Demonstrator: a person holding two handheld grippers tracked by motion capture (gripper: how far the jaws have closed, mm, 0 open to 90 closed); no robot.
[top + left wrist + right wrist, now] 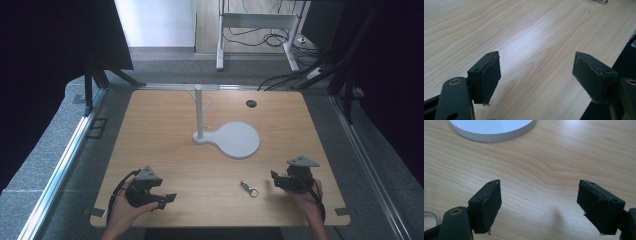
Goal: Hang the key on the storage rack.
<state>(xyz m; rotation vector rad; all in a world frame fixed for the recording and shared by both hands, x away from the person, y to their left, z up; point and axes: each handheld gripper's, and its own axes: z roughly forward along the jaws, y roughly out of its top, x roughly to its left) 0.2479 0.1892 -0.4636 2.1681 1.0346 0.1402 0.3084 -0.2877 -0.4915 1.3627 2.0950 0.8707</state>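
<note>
On the wooden table (165,130), the left gripper (162,200) and the right gripper (278,180) are held wide open and empty near the front corners, a small key ring (249,188) between them.

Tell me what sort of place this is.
Probably a lab set up for recording: a wooden table on grey carpet, black curtains at both sides, loose cables behind, and a hand-held gripper in each hand.

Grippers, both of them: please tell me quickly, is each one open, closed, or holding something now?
Left gripper: open, holding nothing, above bare table.
Right gripper: open, holding nothing, beside the keyring.
</note>
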